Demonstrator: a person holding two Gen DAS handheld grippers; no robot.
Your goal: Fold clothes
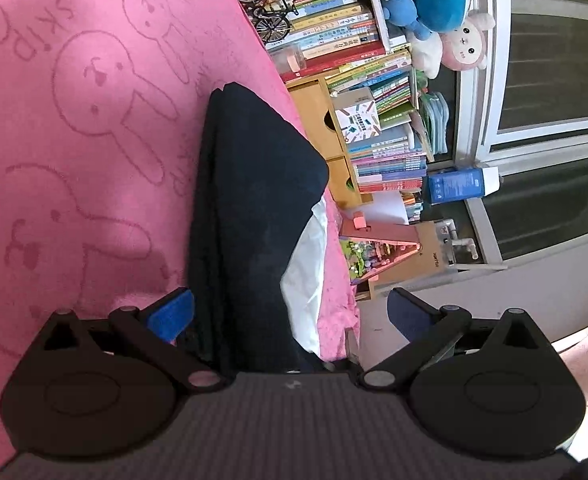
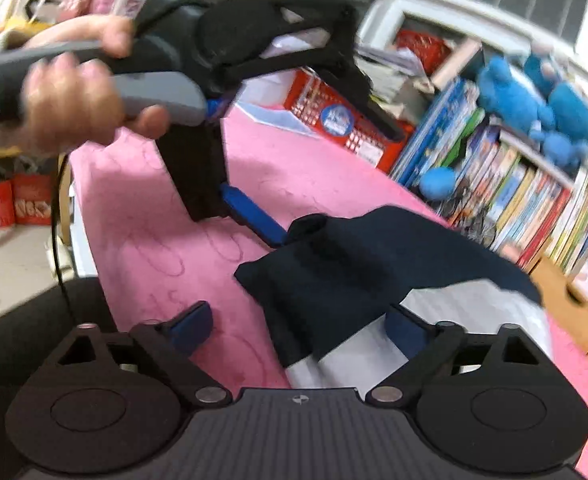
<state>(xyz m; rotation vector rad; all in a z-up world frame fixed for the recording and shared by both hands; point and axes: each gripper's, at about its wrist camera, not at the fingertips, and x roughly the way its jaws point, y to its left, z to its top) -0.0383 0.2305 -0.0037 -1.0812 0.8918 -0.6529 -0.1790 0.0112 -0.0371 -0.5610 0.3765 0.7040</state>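
Observation:
A folded dark navy garment (image 1: 253, 200) with a white part (image 1: 308, 276) lies on the pink rabbit-print towel (image 1: 73, 140). My left gripper (image 1: 289, 314) stands open, its blue fingers (image 1: 171, 314) on either side of the garment's near end. In the right wrist view the same garment (image 2: 358, 264) lies on the towel (image 2: 153, 240), its white part (image 2: 474, 304) to the right. My right gripper (image 2: 300, 328) is open over the garment's near edge, gripping nothing. A hand (image 2: 69, 108) holds the left gripper (image 2: 245, 168) above the towel, its lower finger touching the garment's far corner.
Shelves of books (image 1: 346, 32) and blue and pink plush toys (image 1: 434, 4) line the far side of the towel. Wooden drawer boxes (image 1: 322, 120) stand at the towel's edge. A red basket (image 2: 346, 120) sits at the far end. A window frame (image 1: 490, 80) is beyond.

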